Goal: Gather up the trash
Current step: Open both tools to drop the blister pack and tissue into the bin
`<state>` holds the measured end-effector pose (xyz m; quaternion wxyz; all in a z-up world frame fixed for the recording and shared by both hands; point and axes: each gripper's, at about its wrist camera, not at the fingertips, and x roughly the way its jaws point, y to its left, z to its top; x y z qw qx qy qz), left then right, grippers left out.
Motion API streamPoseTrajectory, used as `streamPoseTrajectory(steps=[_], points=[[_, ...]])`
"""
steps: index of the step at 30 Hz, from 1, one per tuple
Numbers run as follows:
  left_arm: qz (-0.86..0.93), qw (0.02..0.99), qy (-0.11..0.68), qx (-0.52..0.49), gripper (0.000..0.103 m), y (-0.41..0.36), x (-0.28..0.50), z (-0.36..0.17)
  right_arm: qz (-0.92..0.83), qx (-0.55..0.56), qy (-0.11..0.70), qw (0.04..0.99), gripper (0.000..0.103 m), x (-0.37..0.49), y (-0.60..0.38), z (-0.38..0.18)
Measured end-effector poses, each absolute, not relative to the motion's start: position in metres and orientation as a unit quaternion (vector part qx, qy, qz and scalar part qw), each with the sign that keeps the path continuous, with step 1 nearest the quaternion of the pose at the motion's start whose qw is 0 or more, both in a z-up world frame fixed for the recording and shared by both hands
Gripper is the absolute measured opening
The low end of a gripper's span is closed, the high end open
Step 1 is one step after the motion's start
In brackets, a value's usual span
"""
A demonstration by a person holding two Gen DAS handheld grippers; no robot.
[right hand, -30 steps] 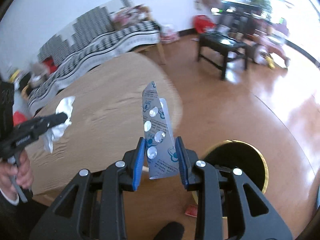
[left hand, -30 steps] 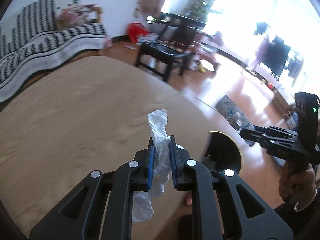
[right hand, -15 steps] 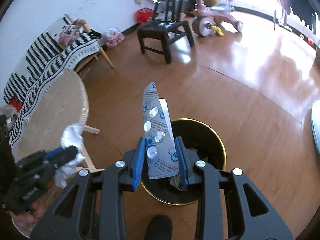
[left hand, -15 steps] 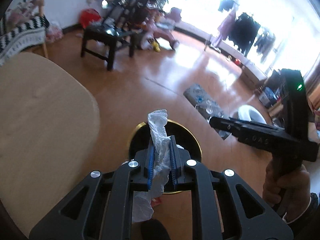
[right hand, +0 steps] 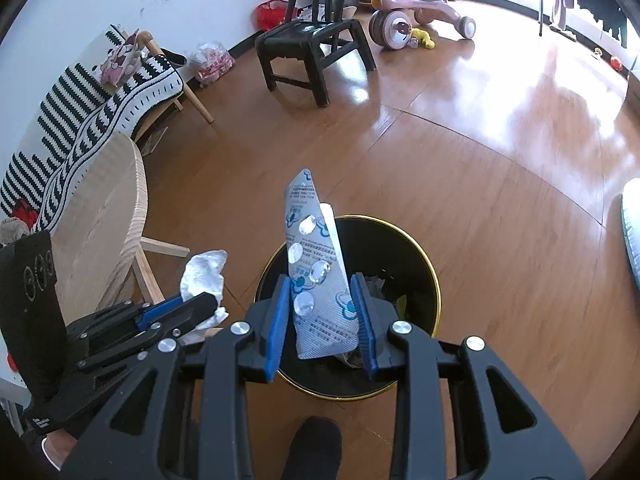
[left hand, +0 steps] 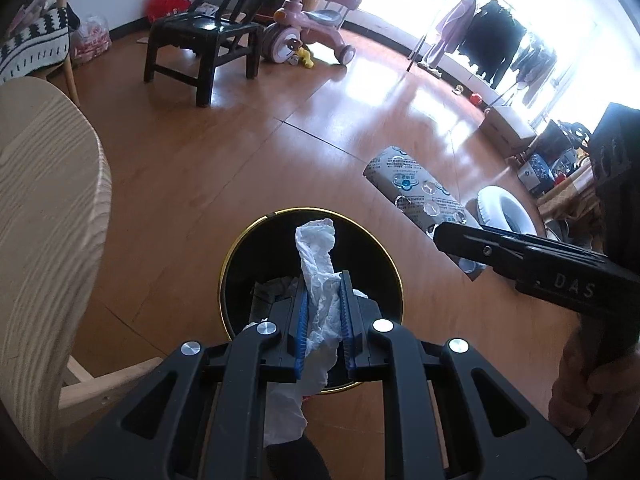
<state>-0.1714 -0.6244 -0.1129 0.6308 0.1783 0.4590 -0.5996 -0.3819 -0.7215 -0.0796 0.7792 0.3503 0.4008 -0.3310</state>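
Note:
My left gripper [left hand: 323,312] is shut on a crumpled white tissue [left hand: 318,256] and holds it over a black trash bin with a gold rim [left hand: 240,248]. My right gripper [right hand: 322,312] is shut on a silver pill blister pack [right hand: 316,264], held upright over the same bin [right hand: 416,260], which holds some trash. The left gripper with the tissue [right hand: 204,276] shows at the lower left of the right wrist view. The right gripper [left hand: 452,236] with the blister pack [left hand: 416,192] shows at the right of the left wrist view.
A round light wooden table [left hand: 44,200] stands left of the bin. A dark wooden chair [right hand: 312,44], a pink tricycle [right hand: 416,12] and a striped sofa [right hand: 80,108] are farther off. A white cushion [left hand: 504,212] lies on the floor at right.
Both grippers have swung from above the table to over the trash bin, each still gripping its item. The bin now sits directly below both.

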Motion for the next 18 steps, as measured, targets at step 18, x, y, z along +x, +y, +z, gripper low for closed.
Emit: streamPoseTrajectory(steps=[18], points=[[-0.602,0.624,0.463,0.184,0.014,-0.6294,-0.1712,-0.1195,-0.334,0.353,0.403,0.775,0.031,-0.3776,-0.7207,-0.0839]])
